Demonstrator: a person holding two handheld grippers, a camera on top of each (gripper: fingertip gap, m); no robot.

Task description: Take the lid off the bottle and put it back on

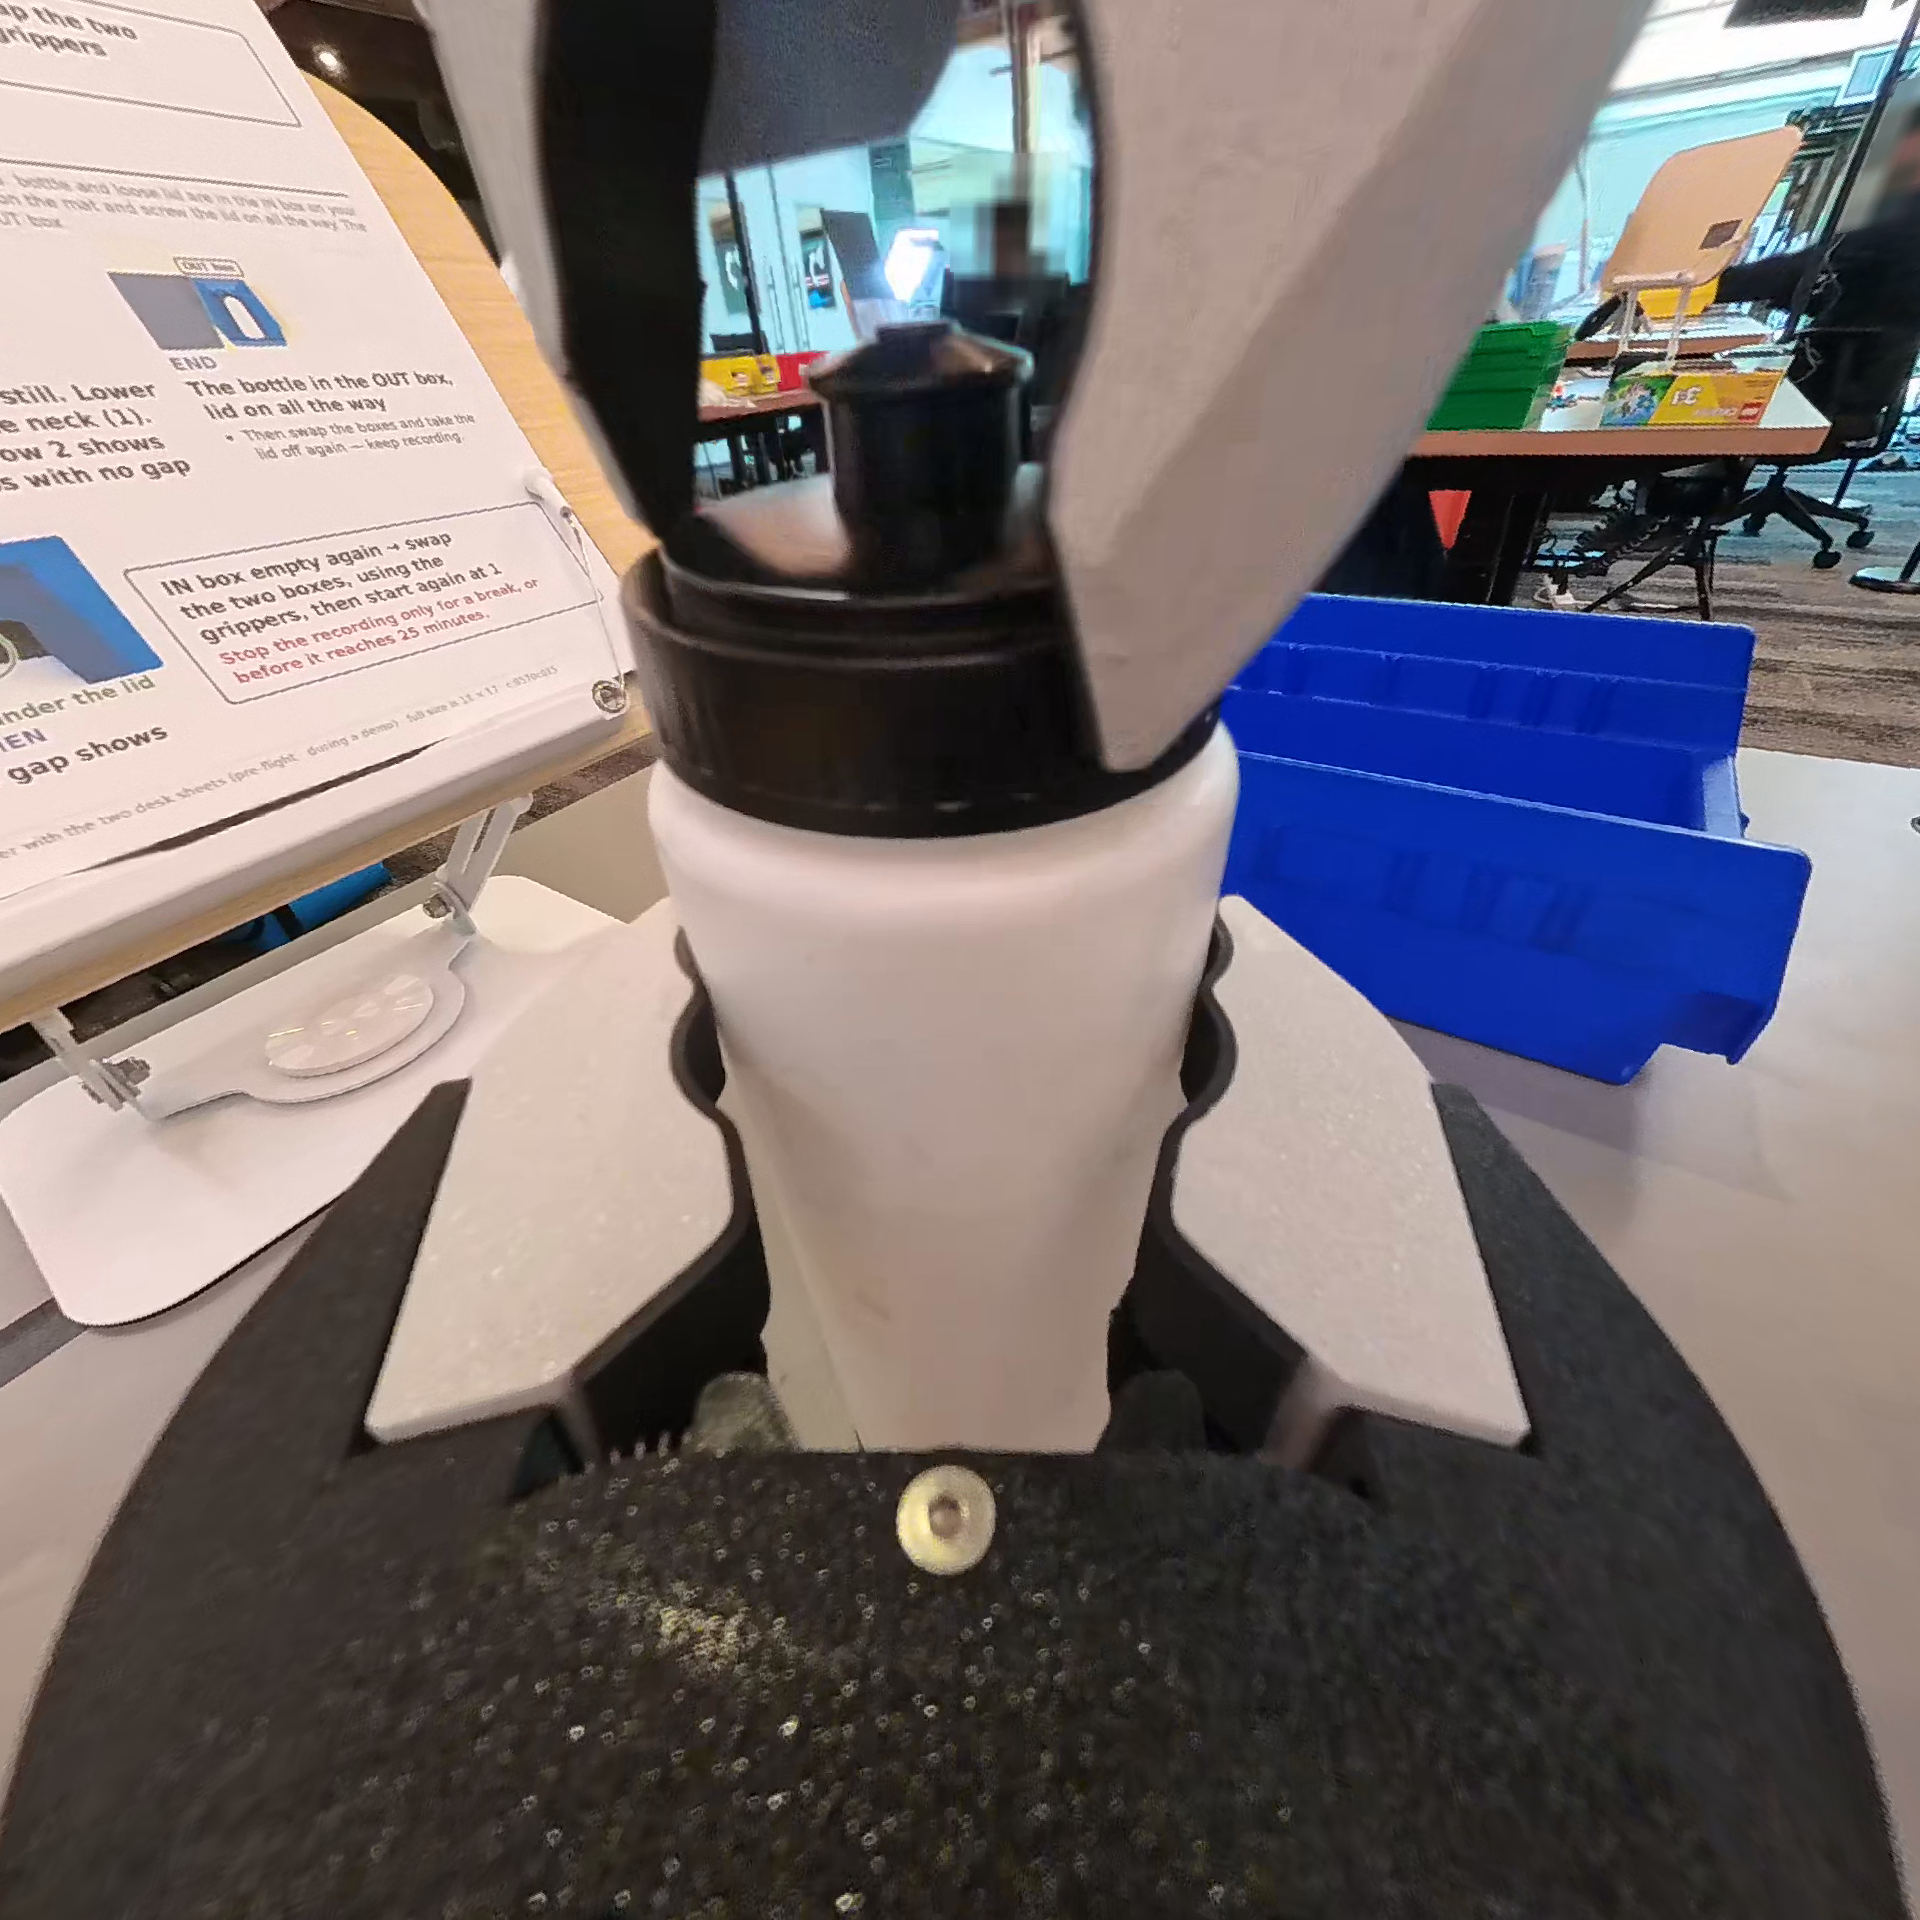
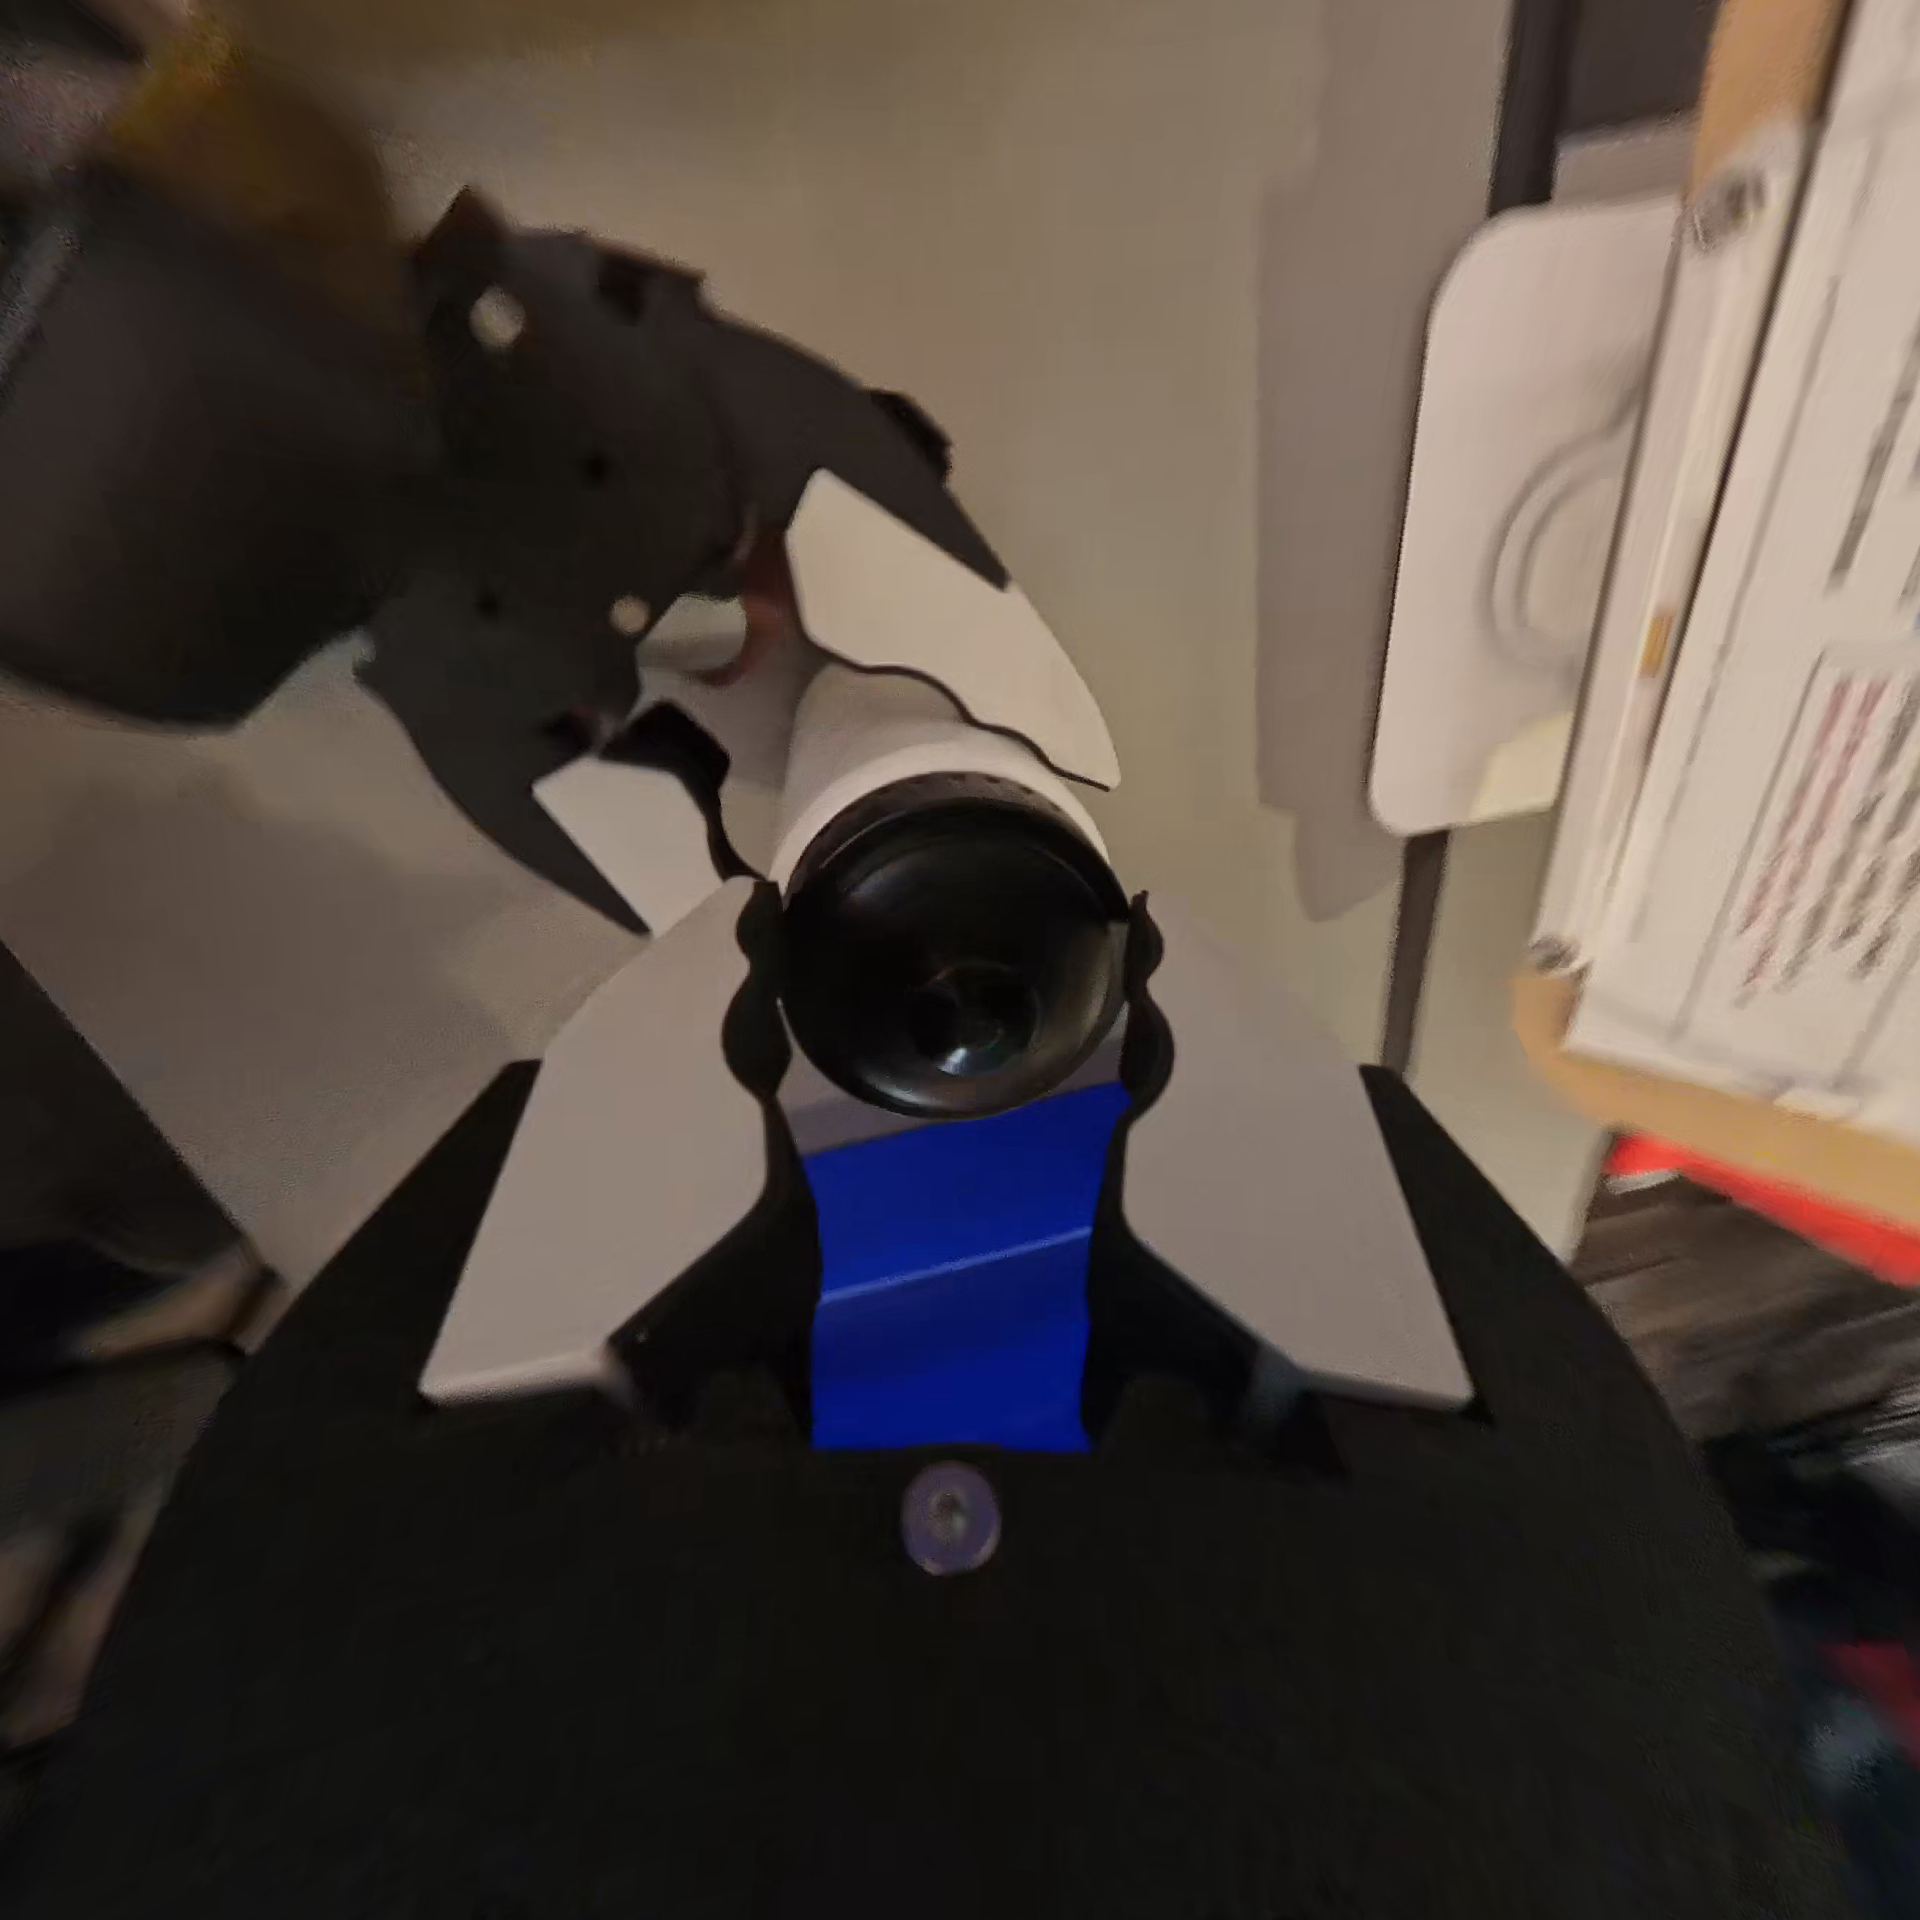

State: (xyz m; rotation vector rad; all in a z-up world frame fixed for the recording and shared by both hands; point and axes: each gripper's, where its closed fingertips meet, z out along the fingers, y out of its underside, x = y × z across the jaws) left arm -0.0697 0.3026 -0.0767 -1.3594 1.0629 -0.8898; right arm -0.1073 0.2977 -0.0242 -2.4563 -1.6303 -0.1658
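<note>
Left wrist view, from left to right. Upper left: sheet [image 1: 239, 499] of printed instructions propped on a wooden stand [image 1: 457, 312], the stand's white base [image 1: 208, 1143] flat on the table [image 1: 1766, 1195] at lower left. Centre: white bottle [image 1: 935, 1039] upright, clamped at mid-body between the left gripper [image 1: 951, 1049], its black pads pressed to both flanks. Black lid [image 1: 883, 707] seated on the bottle's neck, spout pointing up. Down from the top of the frame: right gripper [image 1: 894, 644], grey fingers [image 1: 1195, 468] straddling the lid, the right one lying against the lid's rim. Right of centre: blue bin [image 1: 1507, 831] on the table, just beside the bottle. Upper right, far off: other tables with green bins and boxes, office chairs, a blurred person.

Right wrist view, looking down, much motion blur. Upper left: left gripper [image 2: 914, 800] closed on the bottle [image 2: 883, 748], a person's hand behind it. Centre: lid [image 2: 951, 966] seen from above, held between the tips of the right gripper [image 2: 951, 966], clenched on its rim from both sides. Below the lid, between the fingers: blue bin [image 2: 951, 1278]. Right edge: stand base [image 2: 1507, 520] and sheet [image 2: 1787, 623], blurred.
</note>
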